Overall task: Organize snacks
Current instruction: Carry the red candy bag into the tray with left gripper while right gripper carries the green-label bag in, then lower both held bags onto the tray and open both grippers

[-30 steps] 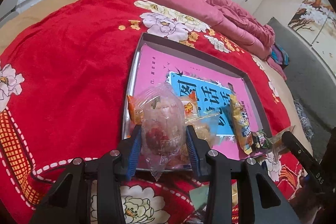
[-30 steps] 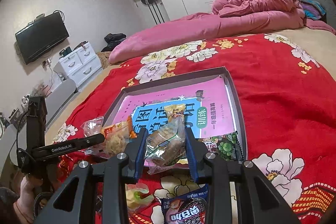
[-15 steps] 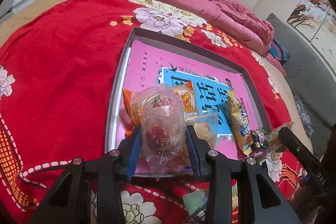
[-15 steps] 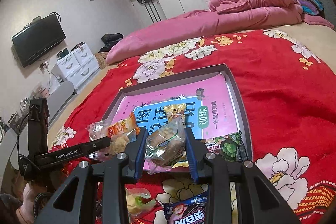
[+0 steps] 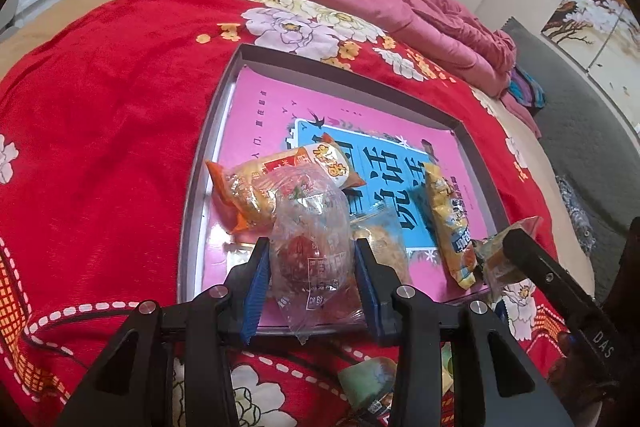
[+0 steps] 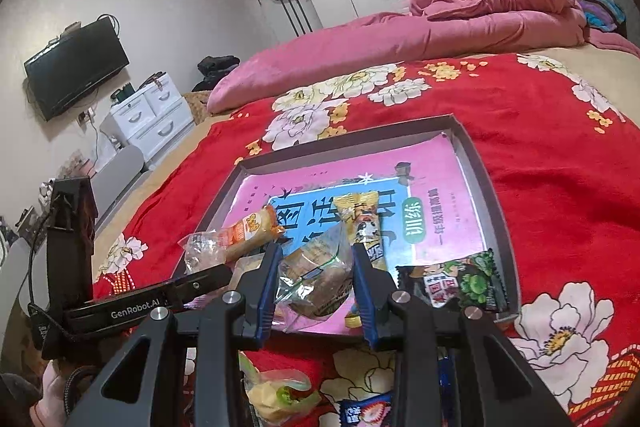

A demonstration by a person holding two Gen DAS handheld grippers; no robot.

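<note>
Left wrist view: the left tool (image 5: pixel 308 277) grips a clear bag (image 5: pixel 310 251) of reddish snack, upright, long axis running away from the camera, over the near edge of the tray (image 5: pixel 192 203). Orange packet (image 5: pixel 280 183) and yellow packet (image 5: pixel 450 223) already lie inside. The right tool (image 6: pixel 316 281) clamps a brown pastry bag (image 6: pixel 316 273), tilted. Loose snacks (image 6: pixel 280 395) on the bed remain, so sorting looks roughly midway.
</note>
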